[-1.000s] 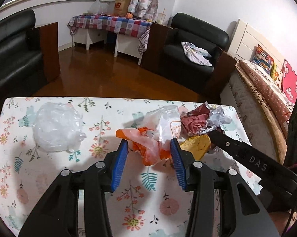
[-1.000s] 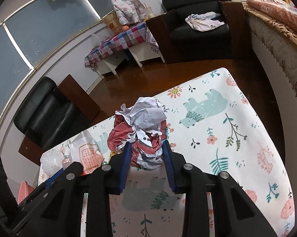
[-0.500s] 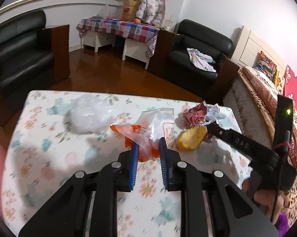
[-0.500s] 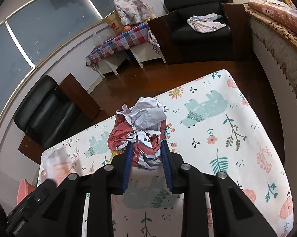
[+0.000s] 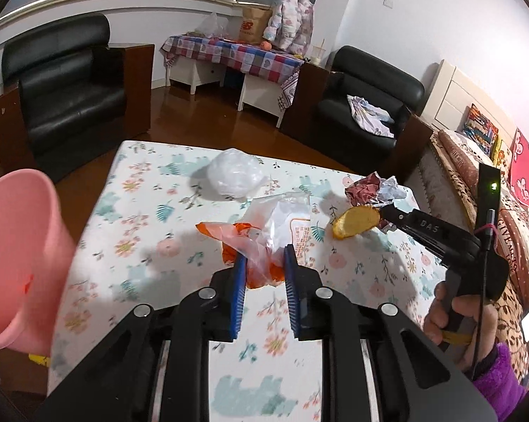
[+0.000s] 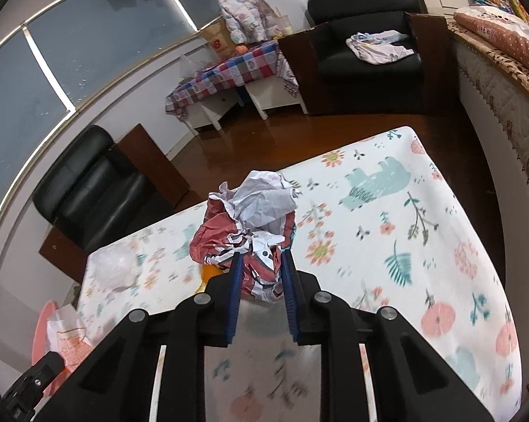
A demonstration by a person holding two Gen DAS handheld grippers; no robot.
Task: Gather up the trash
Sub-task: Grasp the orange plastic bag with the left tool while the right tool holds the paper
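Observation:
My left gripper (image 5: 262, 258) is shut on an orange and clear plastic bag (image 5: 264, 235) and holds it above the floral table (image 5: 141, 211). My right gripper (image 6: 259, 258) is shut on a crumpled red and white paper ball (image 6: 250, 218), also lifted; that ball shows in the left wrist view (image 5: 373, 190) at the right gripper's tip. A yellow peel-like scrap (image 5: 354, 223) lies under the right gripper. A crumpled clear plastic ball (image 5: 234, 174) lies at the table's far side. A pink bin (image 5: 18, 256) stands left of the table.
Black armchairs (image 5: 67, 81) stand beyond the table on the wooden floor. A bed (image 5: 493, 183) runs along the right side. A checked side table (image 5: 236, 52) stands at the far wall.
My left gripper closed on the orange and clear bag, lifted it and pulled back left, bringing the pink bin into view. My right gripper kept its hold on the paper ball.

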